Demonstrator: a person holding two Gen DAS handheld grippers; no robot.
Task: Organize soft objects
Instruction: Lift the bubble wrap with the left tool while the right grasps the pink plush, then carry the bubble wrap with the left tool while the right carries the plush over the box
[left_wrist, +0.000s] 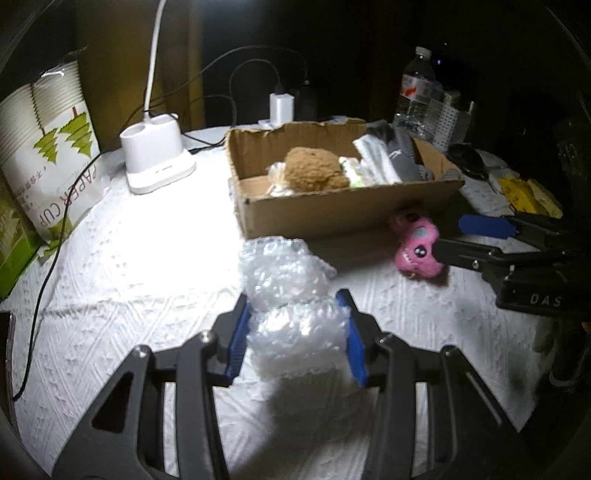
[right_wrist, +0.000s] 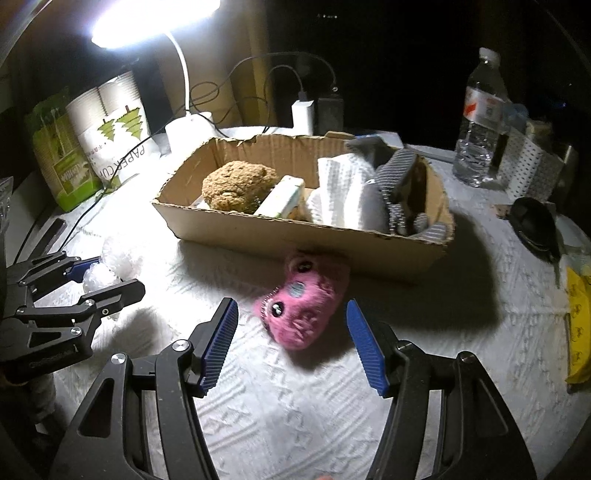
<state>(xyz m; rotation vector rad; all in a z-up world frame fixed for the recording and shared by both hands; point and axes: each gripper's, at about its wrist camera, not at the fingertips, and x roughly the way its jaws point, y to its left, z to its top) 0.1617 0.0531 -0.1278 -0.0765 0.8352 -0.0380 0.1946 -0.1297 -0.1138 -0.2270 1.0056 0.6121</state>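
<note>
On the white textured tablecloth (left_wrist: 129, 280), the left gripper (left_wrist: 295, 332) clenches a crumpled wad of clear bubble wrap (left_wrist: 288, 295) between its blue pads, just in front of the open brown cardboard box (left_wrist: 343, 210). The right gripper (right_wrist: 291, 343) hangs released, jaws spread either side of a fluffy pink plush toy (right_wrist: 303, 302) lying beside the box's near wall. Inside the box sits a brown fuzzy plush (right_wrist: 238, 186), next to folded white paper towels (right_wrist: 343, 188).

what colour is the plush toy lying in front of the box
Pink plush toy, with dark eyes; clearest in the right wrist view.
</note>
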